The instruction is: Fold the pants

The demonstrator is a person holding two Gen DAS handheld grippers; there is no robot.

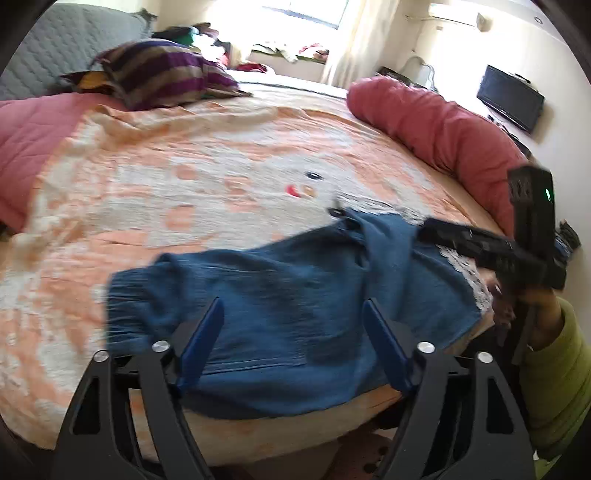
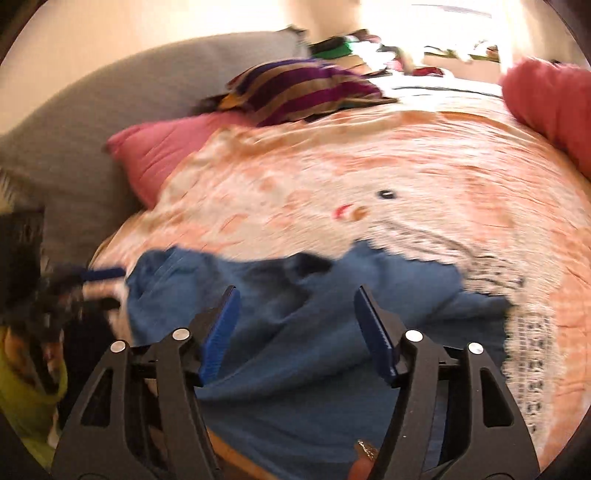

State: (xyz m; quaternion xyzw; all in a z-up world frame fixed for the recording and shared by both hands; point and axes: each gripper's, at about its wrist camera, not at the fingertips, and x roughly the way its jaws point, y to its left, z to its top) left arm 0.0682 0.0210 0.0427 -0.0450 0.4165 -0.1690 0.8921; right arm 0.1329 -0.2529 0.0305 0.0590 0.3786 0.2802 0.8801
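Pants (image 1: 295, 306): blue, soft fabric, lying crumpled on the near edge of the bed, on the orange-and-white patterned bedspread (image 1: 207, 206). Part of the cloth is bunched into a ridge near the middle; one ribbed end lies toward the left in my left wrist view. The near hem hangs close to the bed's edge.

My left gripper (image 1: 293, 321) hovers above the pants, jaws spread wide, nothing between the blue pads. Cannot tell whether the tips touch the fabric; both frames are motion-blurred.

My right gripper (image 2: 295, 310) is likewise spread apart over the pants (image 2: 314, 350), empty between its pads. In the left view the right gripper (image 1: 498, 251) shows as a black body at the right edge of the pants, held in my hand (image 1: 535, 302), green sleeve (image 1: 557, 369) below it. In the right view the left gripper (image 2: 99, 275) shows blurred at the far left, one blue pad visible just beside the pants' edge.

Surroundings: a striped purple-and-brown pillow (image 1: 166, 74) at the far side of the bed, a grey quilted headboard (image 1: 66, 40) behind it, a pink quilt (image 1: 33, 147) along the left edge and a rolled red blanket (image 1: 436, 129) along the right. Dark monitor (image 1: 511, 98) against the right-hand wall. Bright window (image 1: 295, 11) beyond, with clothes piled on its sill.
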